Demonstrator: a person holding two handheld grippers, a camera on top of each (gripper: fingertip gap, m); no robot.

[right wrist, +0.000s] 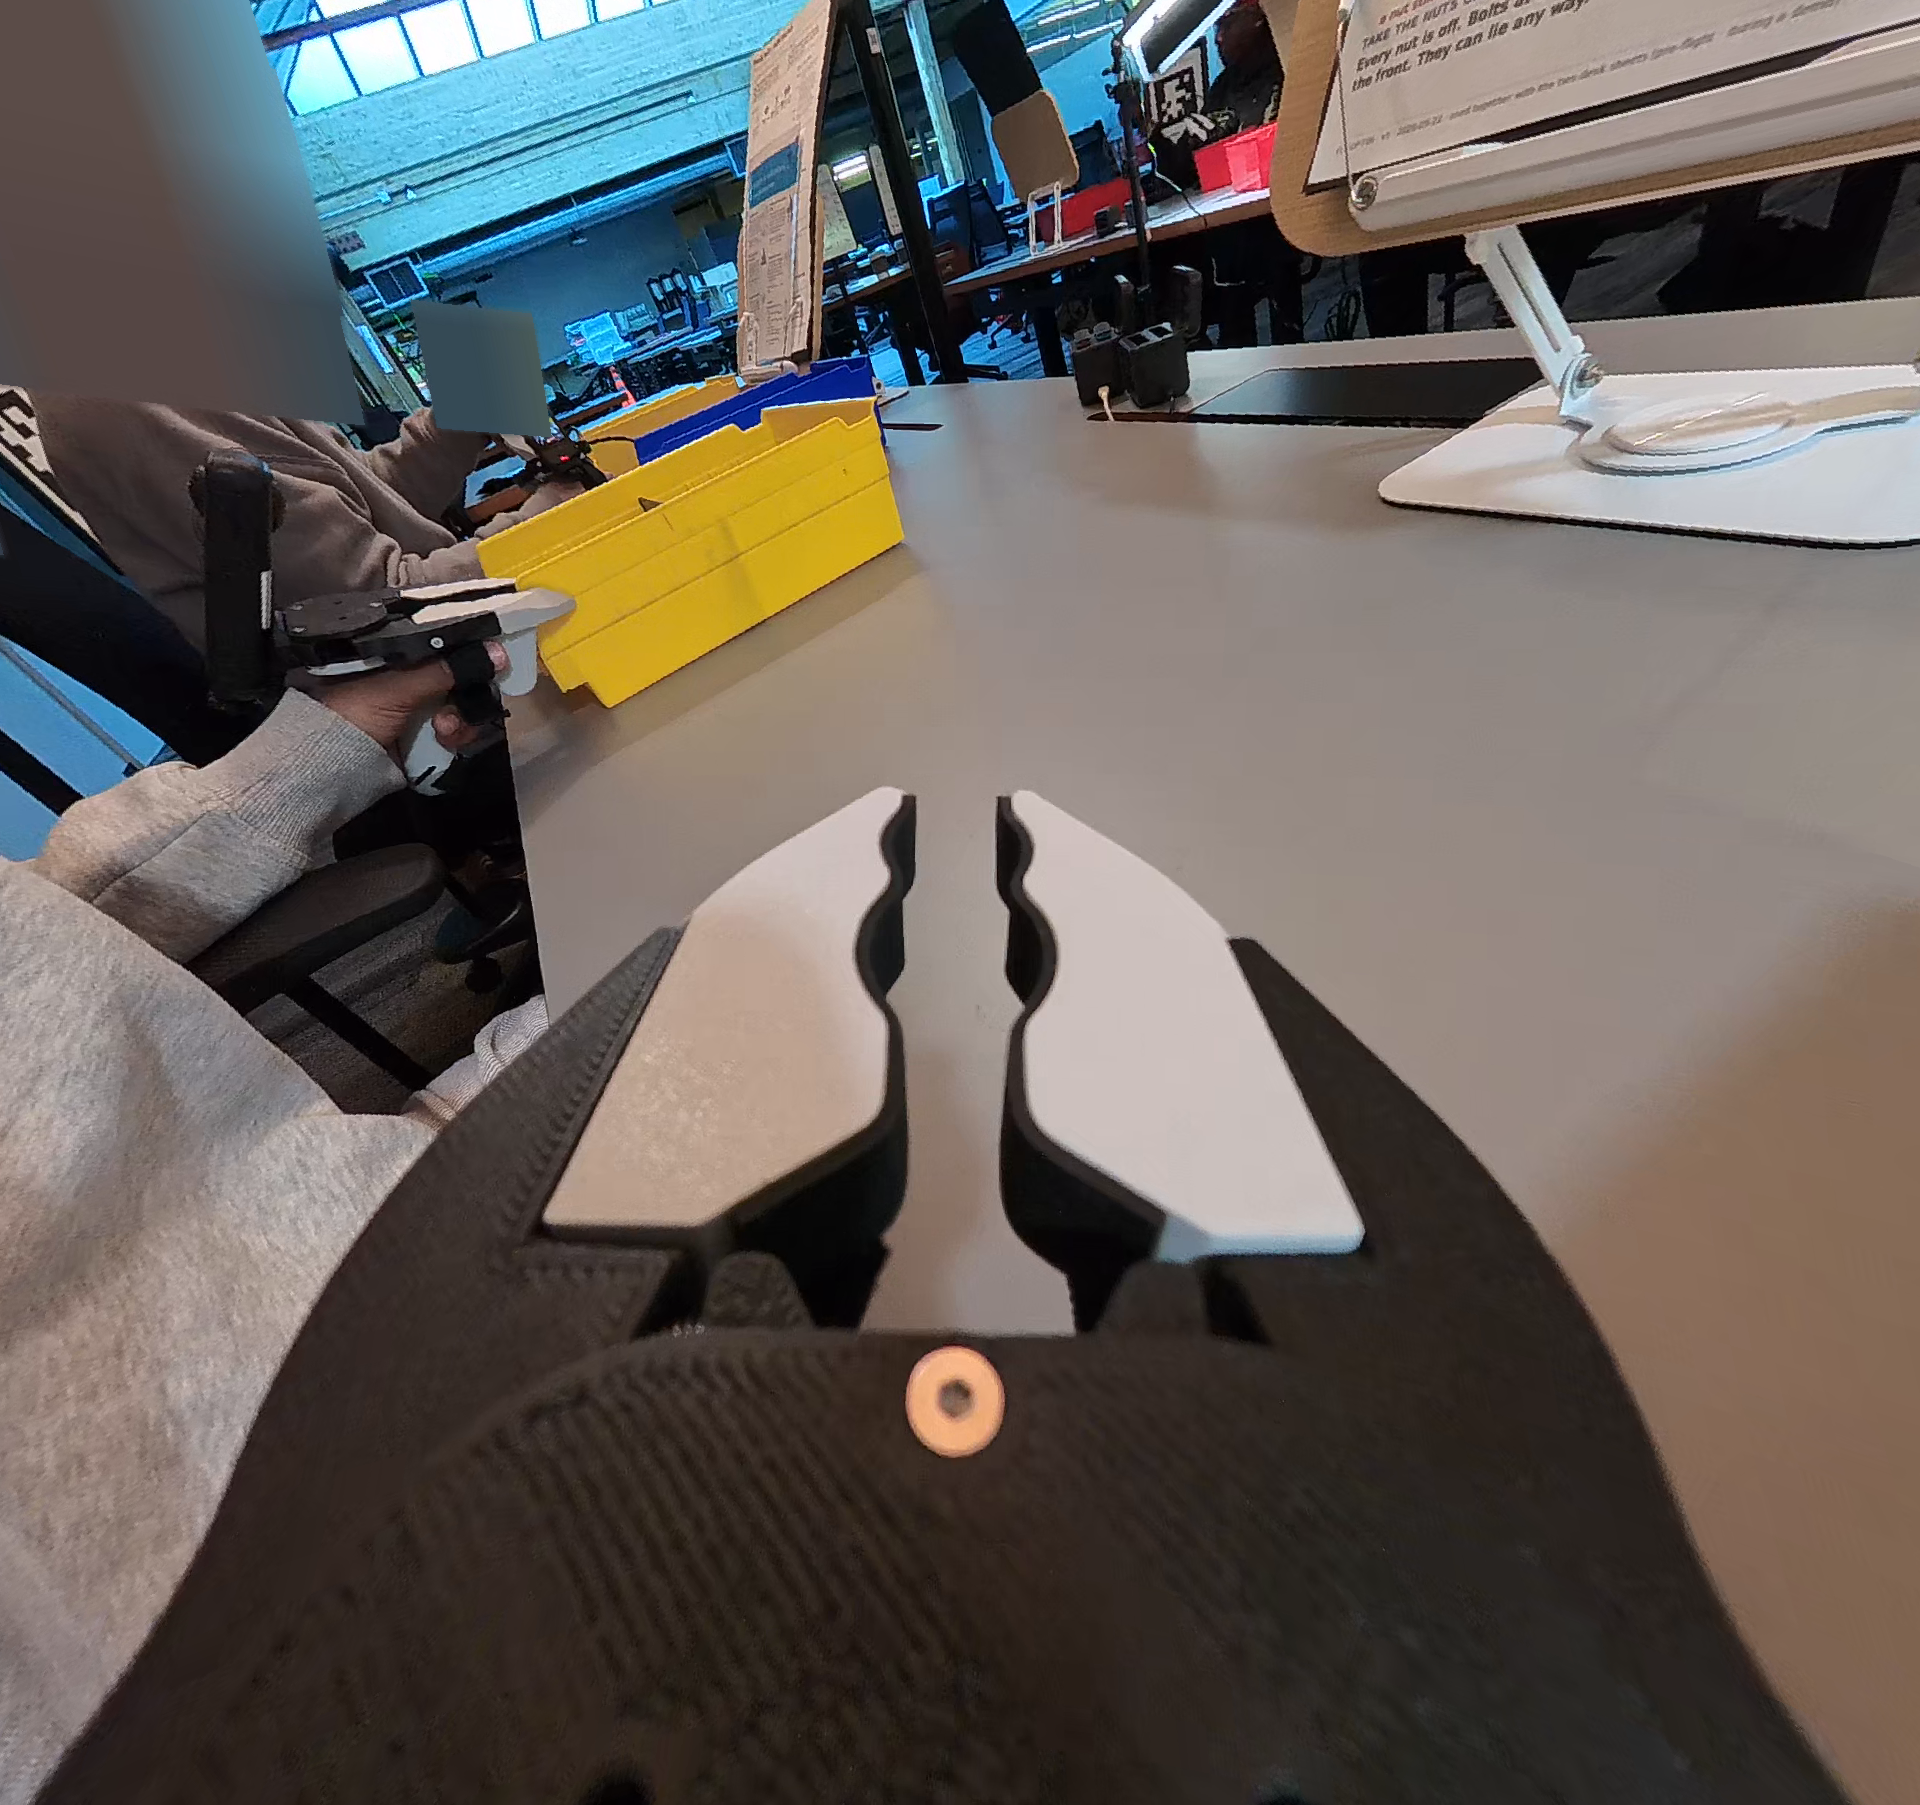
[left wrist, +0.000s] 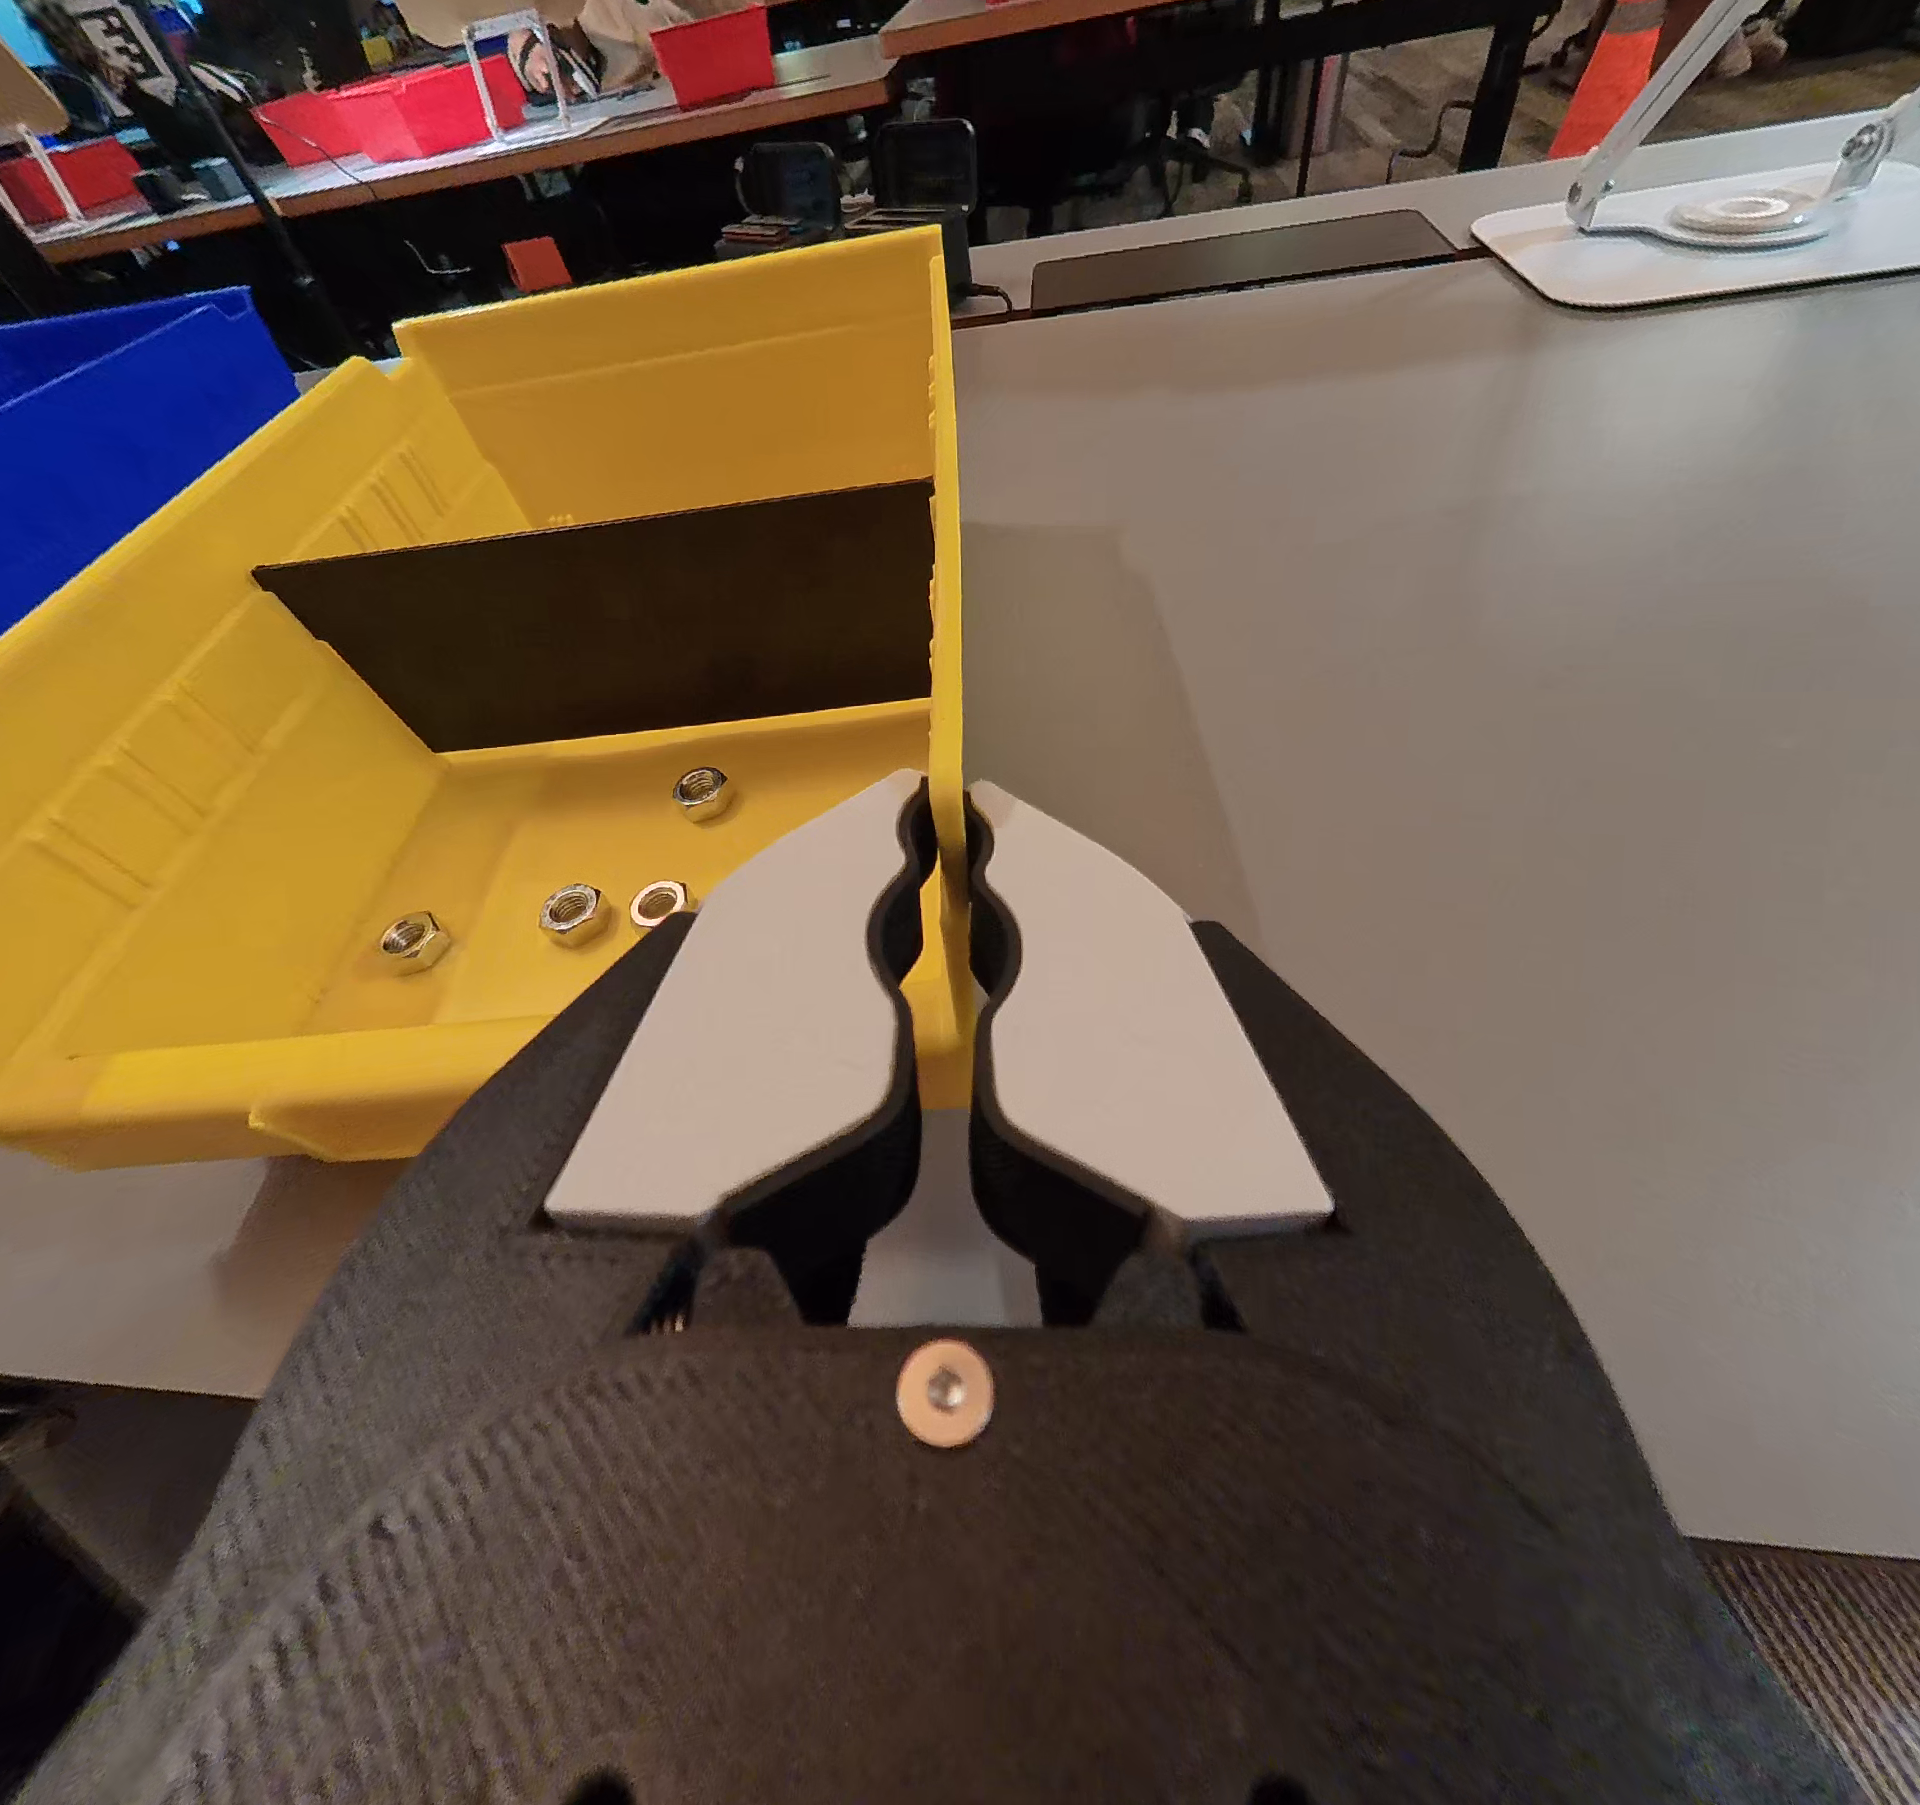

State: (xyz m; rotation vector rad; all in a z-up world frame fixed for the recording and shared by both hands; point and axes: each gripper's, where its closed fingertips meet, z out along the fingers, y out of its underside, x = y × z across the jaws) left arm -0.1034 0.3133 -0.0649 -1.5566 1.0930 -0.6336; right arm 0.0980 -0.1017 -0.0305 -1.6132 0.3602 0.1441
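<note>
A yellow bin (left wrist: 675,405) sits on the grey table, split by a black divider (left wrist: 623,612). Its front compartment holds several silver hex nuts (left wrist: 569,914). My left gripper (left wrist: 948,799) is shut on the bin's right side wall (left wrist: 940,508), one finger inside the bin and one outside. In the right wrist view the same yellow bin (right wrist: 717,550) lies far left, with the left gripper (right wrist: 530,612) at its near corner, held by a hand in a grey sleeve. My right gripper (right wrist: 954,805) is slightly open and empty, hovering over bare grey table (right wrist: 1247,716).
A blue bin (left wrist: 114,415) stands left of the yellow one, and also shows behind it (right wrist: 769,399). A white stand (right wrist: 1662,467) holding an instruction sheet sits at the table's far right. A black pad (left wrist: 1247,254) lies at the far edge. Other tables with red bins are behind. About 45 cm separates my left fingertips from my right.
</note>
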